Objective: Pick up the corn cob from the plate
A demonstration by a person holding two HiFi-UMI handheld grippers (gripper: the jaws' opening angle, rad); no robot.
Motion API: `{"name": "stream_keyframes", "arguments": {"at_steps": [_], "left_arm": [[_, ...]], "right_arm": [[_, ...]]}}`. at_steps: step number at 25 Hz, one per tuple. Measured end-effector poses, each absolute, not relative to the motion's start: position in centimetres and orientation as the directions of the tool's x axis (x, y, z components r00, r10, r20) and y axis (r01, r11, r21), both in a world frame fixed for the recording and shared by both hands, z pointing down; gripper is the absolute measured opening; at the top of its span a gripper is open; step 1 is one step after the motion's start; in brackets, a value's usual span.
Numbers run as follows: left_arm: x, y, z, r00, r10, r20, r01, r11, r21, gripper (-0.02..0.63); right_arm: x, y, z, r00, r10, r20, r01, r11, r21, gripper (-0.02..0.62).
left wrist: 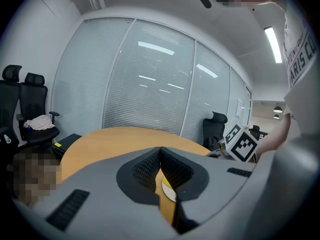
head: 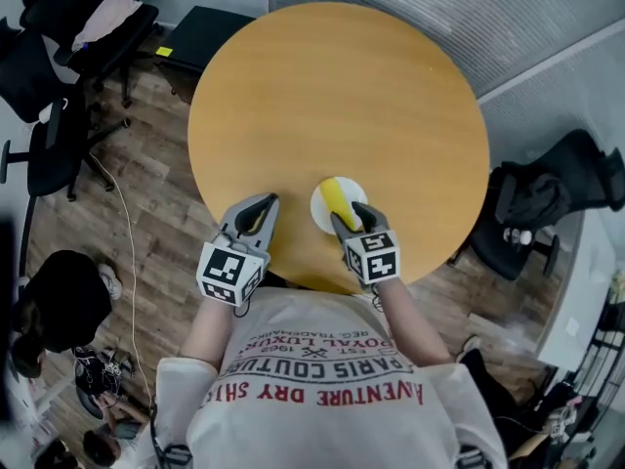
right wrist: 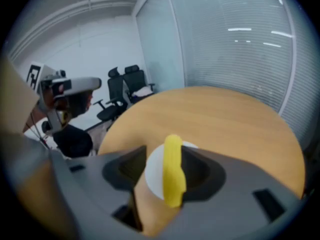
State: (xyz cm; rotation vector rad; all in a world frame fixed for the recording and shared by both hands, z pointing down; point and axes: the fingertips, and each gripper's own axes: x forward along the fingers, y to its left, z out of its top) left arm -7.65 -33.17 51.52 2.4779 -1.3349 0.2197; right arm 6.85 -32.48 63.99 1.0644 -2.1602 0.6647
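A yellow corn cob [head: 342,197] lies on a small white plate [head: 322,207] near the front edge of the round wooden table [head: 332,96]. My right gripper [head: 349,215] hangs just over the plate's near side, pointing down at it. In the right gripper view the cob [right wrist: 173,170] lies lengthwise between the spread jaws of the right gripper [right wrist: 165,155], close against the right jaw, with the plate [right wrist: 154,175] showing beside it. My left gripper [head: 264,206] hovers over bare table to the plate's left; the left gripper [left wrist: 160,151] is shut on nothing.
Black office chairs [head: 68,27] stand left of the table and another chair [head: 547,203] at the right. A black case [head: 205,32] lies on the floor at the table's far left. Cables [head: 122,242] trail over the wood floor. Blinds [left wrist: 150,84] cover the glass wall behind.
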Motion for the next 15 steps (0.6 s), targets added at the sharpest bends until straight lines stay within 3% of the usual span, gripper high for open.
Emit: {"name": "stream_keyframes", "arguments": {"at_steps": [6, 15], "left_arm": [[-9.8, -33.9, 53.9, 0.535, -0.782, 0.320, -0.844, -0.477, 0.246, 0.035], [-11.3, -33.7, 56.0, 0.518, -0.778, 0.355, -0.853, -0.439, 0.280, 0.035]], "right_arm": [[7.0, -33.3, 69.4, -0.350, -0.376, 0.858, -0.837, 0.538, -0.106, 0.244], [6.9, -33.9, 73.7, -0.255, -0.251, 0.934, -0.833, 0.547, -0.080, 0.255]]}}
